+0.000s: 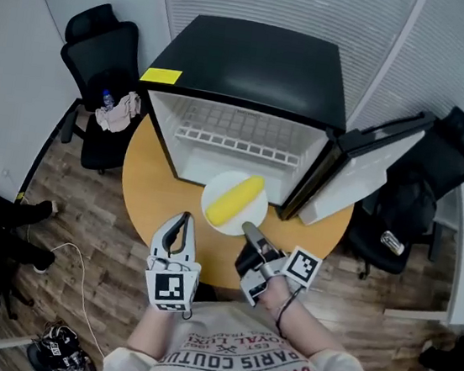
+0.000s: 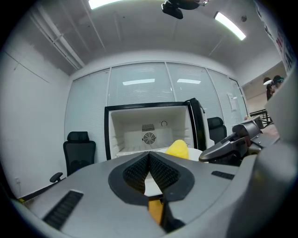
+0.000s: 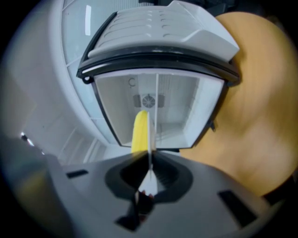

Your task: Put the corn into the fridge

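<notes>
A yellow corn cob [image 1: 235,199] lies on a white plate [image 1: 219,185] on the round wooden table [image 1: 150,195], just in front of the open mini fridge [image 1: 256,65]. My right gripper [image 1: 249,228] is shut on the plate's near rim. In the right gripper view the plate [image 3: 150,135] shows edge-on between the jaws of the right gripper [image 3: 150,162], with the corn [image 3: 139,132] beside it and the fridge's inside [image 3: 153,107] beyond. My left gripper [image 1: 181,223] hovers left of the plate, shut and empty. In its own view the left gripper [image 2: 149,157] faces the corn [image 2: 178,148] and the fridge [image 2: 149,132].
The fridge door [image 1: 361,168] stands swung out to the right. A wire shelf [image 1: 237,143] sits inside the fridge. A black chair [image 1: 105,53] with a cloth and a bottle stands at the left, another chair [image 1: 436,182] at the right. Cables lie on the wooden floor [image 1: 74,287].
</notes>
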{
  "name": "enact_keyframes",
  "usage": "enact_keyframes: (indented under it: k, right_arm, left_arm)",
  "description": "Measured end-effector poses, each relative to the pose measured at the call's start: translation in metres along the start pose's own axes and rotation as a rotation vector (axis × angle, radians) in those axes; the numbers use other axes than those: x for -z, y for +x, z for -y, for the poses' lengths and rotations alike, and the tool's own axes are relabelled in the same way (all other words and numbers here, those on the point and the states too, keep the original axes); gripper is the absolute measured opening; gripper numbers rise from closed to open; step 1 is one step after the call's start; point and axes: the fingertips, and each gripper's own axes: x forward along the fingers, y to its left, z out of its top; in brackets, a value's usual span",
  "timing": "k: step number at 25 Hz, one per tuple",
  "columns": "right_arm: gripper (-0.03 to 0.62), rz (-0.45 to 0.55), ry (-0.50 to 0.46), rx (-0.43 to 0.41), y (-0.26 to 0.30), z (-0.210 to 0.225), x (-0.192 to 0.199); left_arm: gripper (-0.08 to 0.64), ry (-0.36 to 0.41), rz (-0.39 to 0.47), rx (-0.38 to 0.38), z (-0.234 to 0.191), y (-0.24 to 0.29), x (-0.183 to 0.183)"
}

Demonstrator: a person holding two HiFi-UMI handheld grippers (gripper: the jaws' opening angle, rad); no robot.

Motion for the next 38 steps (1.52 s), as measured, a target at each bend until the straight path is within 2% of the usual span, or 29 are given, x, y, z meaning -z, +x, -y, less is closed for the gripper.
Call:
enact_keyframes:
  k: [7,19,30,38]
  right_arm:
    - [0.04,0.12,0.012,-0.011,0.044,-0.019,-0.025]
    - [0.043,0.309,0.016,0.037,0.097,-0.015,-0.054]
    - [0.044,0.436,0.05,0.075,0.121,-0.003,-0.067]
    - [0.043,0.483,0.065,0.082,0.135,-0.004,-0.079]
  left_arm:
    - [0.032,0.008,0.015,0.101,-0.034,0.058,-0.012]
    - [0.032,-0.008,0.002,0.256,-0.061,0.12,0.0]
    - [0.032,-0.026,-0.015,0.354,-0.069,0.155,0.011]
    - [0.032,-0.044,-0.027,0.391,-0.071,0.168,0.019]
